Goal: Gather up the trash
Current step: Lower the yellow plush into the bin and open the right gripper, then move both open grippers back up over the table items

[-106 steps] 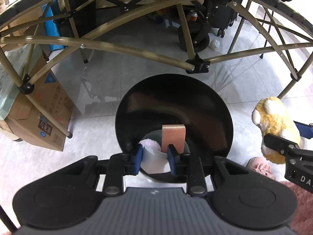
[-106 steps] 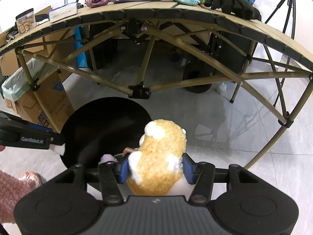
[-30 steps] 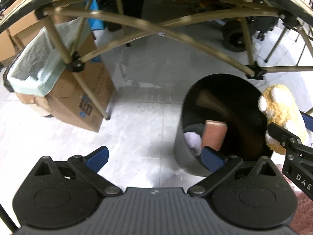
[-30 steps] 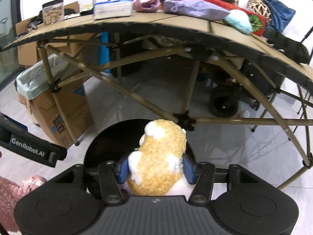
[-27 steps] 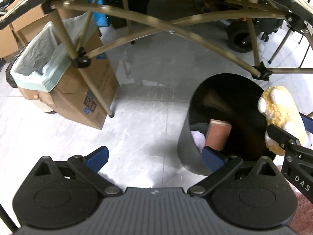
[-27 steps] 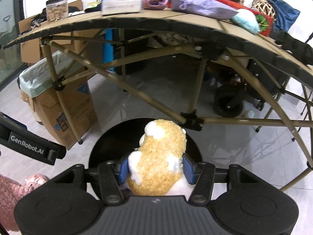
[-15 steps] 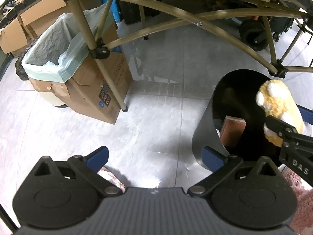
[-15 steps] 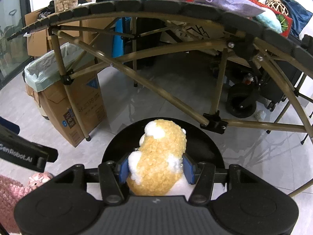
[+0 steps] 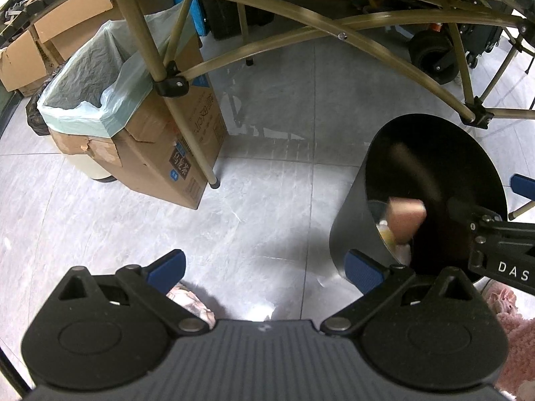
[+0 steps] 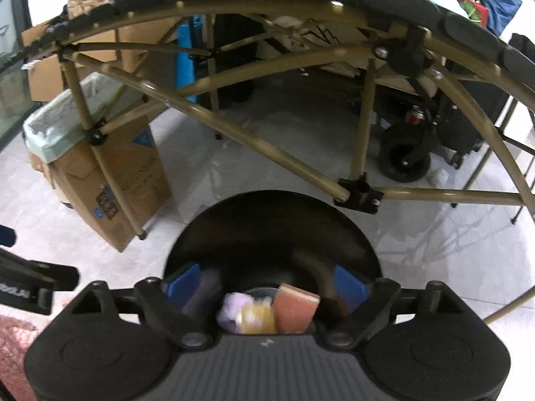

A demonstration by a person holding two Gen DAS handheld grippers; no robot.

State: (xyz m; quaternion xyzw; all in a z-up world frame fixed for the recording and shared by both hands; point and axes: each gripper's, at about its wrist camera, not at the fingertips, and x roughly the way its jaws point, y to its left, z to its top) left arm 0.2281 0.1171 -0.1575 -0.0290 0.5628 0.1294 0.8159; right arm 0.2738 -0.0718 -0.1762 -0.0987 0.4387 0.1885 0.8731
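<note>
A: Over the black bin [image 10: 267,234], item one: right gripper [image 10: 267,285]. Condition?

B: Jaws have just been opening and now stand spread wide, nothing between the pads. Below them, inside the bin, lies the yellow plush toy [image 10: 255,317], blurred, between a pale purple wad [image 10: 230,307] on its left and a reddish-brown block [image 10: 296,310] on its right.

A: Item two: left gripper [image 9: 264,265].

B: Spread wide too, empty, hanging above the grey tiled floor [image 9: 254,180] just left of the bin [image 9: 351,234]. Its right pad sits close by the bin's near wall.

A: Bin contents from that side?

B: Reddish-brown block [image 9: 406,217] leaning upright, a bit of yellow plush [image 9: 388,234] beside it at the bottom. The purple wad cannot be made out there.

A: Surroundings?

B: Folding table frame [image 9: 334,30] arching across the far side; cardboard box [image 9: 160,153] with a pale green liner bag [image 9: 110,100] at far left; pink fuzzy slipper [image 9: 511,304] at near right; black wheel [image 9: 431,56] at far right, under the table.
</note>
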